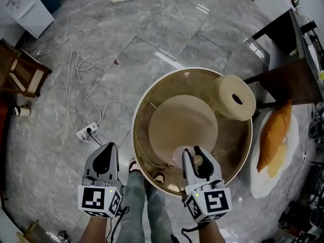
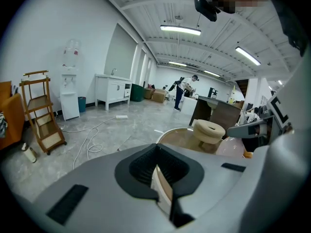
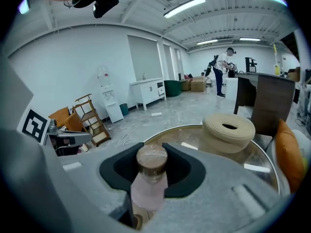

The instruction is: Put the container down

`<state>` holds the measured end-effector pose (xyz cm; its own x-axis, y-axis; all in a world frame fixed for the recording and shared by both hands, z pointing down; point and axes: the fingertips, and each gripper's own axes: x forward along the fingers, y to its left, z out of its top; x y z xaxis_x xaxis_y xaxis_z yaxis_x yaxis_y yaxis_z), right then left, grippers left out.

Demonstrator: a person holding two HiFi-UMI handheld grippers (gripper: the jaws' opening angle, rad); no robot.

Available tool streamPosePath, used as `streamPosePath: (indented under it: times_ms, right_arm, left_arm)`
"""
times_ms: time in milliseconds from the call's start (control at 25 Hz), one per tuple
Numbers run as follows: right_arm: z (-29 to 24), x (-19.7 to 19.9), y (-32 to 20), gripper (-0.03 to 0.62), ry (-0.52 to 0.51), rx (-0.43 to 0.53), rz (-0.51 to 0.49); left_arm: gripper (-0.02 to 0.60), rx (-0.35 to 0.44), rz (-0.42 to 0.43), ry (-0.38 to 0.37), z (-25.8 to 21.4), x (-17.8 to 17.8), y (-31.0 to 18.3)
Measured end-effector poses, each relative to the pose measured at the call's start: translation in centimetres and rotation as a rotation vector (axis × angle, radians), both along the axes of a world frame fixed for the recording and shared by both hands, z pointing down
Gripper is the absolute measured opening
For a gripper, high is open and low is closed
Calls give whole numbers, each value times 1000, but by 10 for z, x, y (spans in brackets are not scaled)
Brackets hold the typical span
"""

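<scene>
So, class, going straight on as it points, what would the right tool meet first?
Most likely the glass tabletop, its held bottle touching first; the roll lies right of that line.

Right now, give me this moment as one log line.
right gripper: shut on pink bottle, held over glass table | left gripper: empty, jaws slightly apart | placement: pending

In the head view, the right gripper [image 1: 194,153] covered most of the container [image 1: 180,154]. In the right gripper view, the container's lower end lay out of sight between the jaws. Seen from the head view, the left gripper [image 1: 108,148] hid its own jaws. The forearms [image 1: 96,231] were cut off by the bottom edge, and a wooden chair [image 1: 20,74] by the left edge. A distant person [image 3: 223,72] was too small to tell what they handled.
</scene>
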<state>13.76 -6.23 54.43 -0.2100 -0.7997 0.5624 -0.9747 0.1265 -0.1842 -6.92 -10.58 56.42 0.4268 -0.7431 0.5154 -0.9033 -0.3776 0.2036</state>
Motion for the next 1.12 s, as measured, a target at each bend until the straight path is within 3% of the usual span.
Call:
streamPosePath:
  times_ms: [600, 1120]
  right_arm:
    - [55, -58, -7, 123, -12, -80, -76]
    - [94, -88, -8, 122, 13, -139, -133]
  left_arm:
    - [5, -38, -122, -29, 27, -73, 14]
    - [5, -46, -191, -30, 37, -109, 18]
